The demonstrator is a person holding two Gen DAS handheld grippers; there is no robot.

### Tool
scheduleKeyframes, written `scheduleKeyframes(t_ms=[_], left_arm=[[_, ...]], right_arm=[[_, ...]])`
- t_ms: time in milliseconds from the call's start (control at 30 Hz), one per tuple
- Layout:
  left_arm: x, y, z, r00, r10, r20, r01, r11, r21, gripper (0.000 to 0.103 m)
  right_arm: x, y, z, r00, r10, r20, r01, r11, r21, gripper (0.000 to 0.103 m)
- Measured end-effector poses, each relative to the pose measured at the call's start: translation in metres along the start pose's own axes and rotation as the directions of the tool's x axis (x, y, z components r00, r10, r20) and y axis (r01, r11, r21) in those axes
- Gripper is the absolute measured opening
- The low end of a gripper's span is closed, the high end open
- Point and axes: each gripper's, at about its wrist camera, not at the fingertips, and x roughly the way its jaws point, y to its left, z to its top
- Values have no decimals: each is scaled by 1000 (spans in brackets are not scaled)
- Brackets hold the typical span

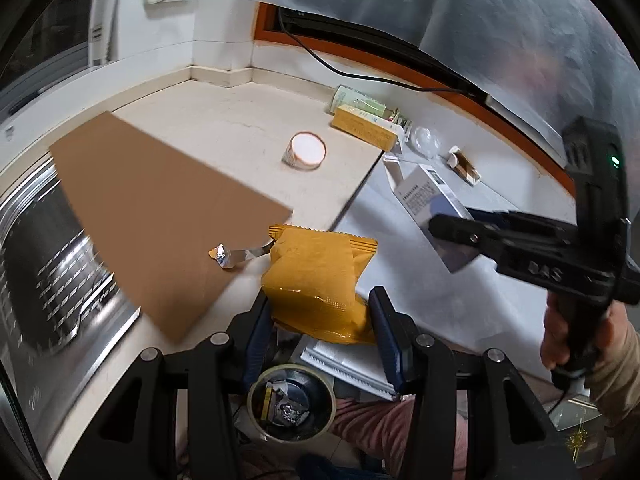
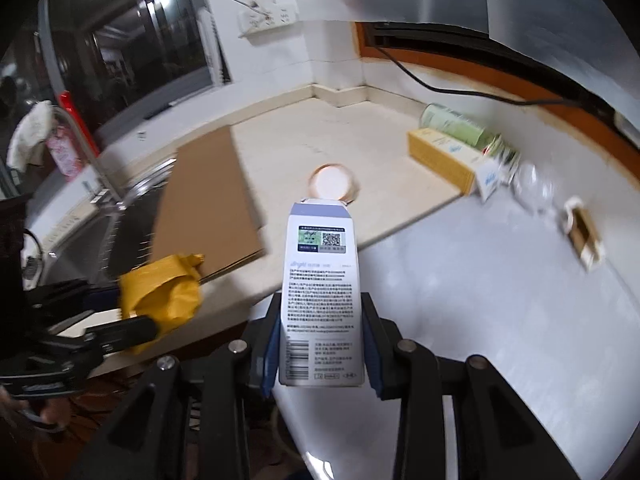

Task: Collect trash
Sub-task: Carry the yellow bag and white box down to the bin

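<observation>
My left gripper (image 1: 320,328) is shut on a yellow snack wrapper (image 1: 316,280), held above the counter's front edge; the wrapper (image 2: 164,296) also shows at the lower left of the right wrist view. My right gripper (image 2: 322,344) is shut on a white and lavender carton (image 2: 320,300) that stands upright between its blue pads. From the left wrist view that carton (image 1: 432,208) hangs at the right in the other gripper. Far below, between my left fingers, a round bin (image 1: 290,402) holds scraps.
On the counter lie a brown cardboard sheet (image 1: 160,216), a foil scrap (image 1: 228,258), a round white lid (image 1: 306,150), a yellow box (image 1: 366,126), a green can (image 1: 356,100), clear plastic (image 1: 424,140) and a small brown box (image 1: 466,164). A steel sink (image 1: 44,264) sits left.
</observation>
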Motion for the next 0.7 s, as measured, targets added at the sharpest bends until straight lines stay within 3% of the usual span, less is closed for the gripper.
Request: scheduleKeyframes(t_ms=[267,500,700], left_arm=[[-27,-4,-58,999,36,21,-36,999,16,46],[-32,-1,-106,998,62,21,-62,998,9,46],[-9,2,-138,996,89,-18,-89,996,9,46]], right_arm=[[-22,37,-53,997,72,20,-73,996,56,35],[-9,67,-99,1000,9,-24,-9,1000,-6,35],[19,84,-138,994,-43,-97,36,996,-81,35]])
